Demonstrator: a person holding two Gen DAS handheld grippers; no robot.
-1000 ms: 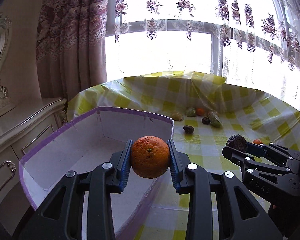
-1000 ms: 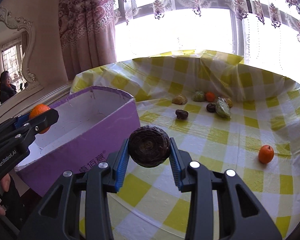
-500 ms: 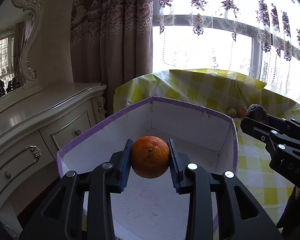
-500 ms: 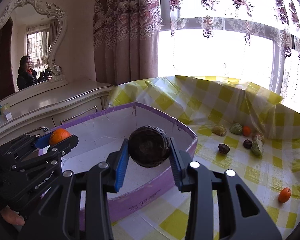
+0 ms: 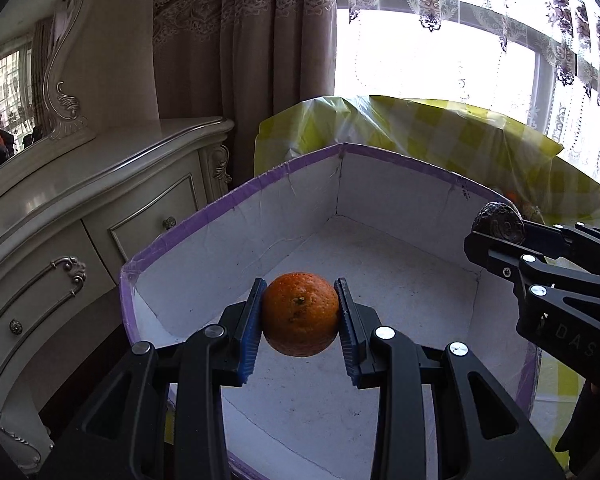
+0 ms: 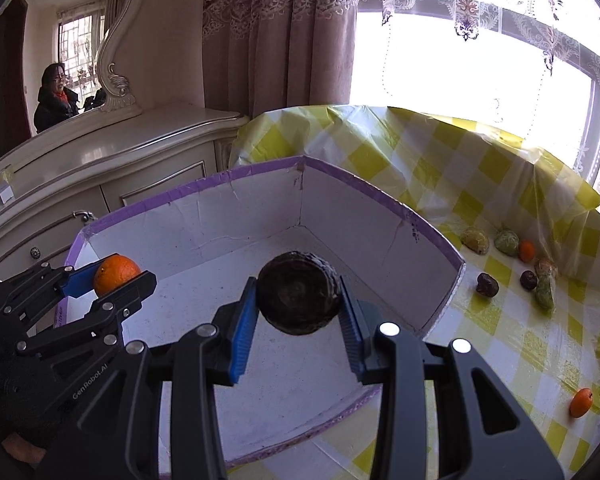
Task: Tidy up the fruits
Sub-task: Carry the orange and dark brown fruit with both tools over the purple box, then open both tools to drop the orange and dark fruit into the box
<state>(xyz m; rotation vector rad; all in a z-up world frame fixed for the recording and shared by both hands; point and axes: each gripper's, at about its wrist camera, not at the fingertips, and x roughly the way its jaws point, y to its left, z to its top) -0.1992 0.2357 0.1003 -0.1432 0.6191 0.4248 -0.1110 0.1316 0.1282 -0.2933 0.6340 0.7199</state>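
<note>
Orange [image 5: 301, 314] clamped between the blue pads of the left hand-held gripper [image 5: 300, 320], held in the air above the white floor of the purple-rimmed box [image 5: 236, 200], near the box's left wall. In the right wrist view the same orange [image 6: 116, 274] sits at the tip of the left hand-held gripper [image 6: 112, 278], just inside the left rim of the box [image 6: 380, 196].

Right hand-held gripper [image 6: 300, 308] grasps a dark, rough, round fruit [image 6: 300, 298], also held over the box interior, toward its middle. From the left wrist view this dark fruit [image 5: 498, 224] shows at the tip of the right hand-held gripper [image 5: 500, 236], above the box's right wall.

Box stands at the left edge of the table [image 6: 500, 320], which carries a yellow-checked cloth. Loose on the cloth: a cluster of green, brown and orange fruits [image 6: 508, 256] toward the far right corner, beside the raised cloth edge; one small orange fruit [image 6: 581, 402] alone near the right edge, well apart from the cluster.

Cream dresser [image 5: 80, 208] stands left of the table.
</note>
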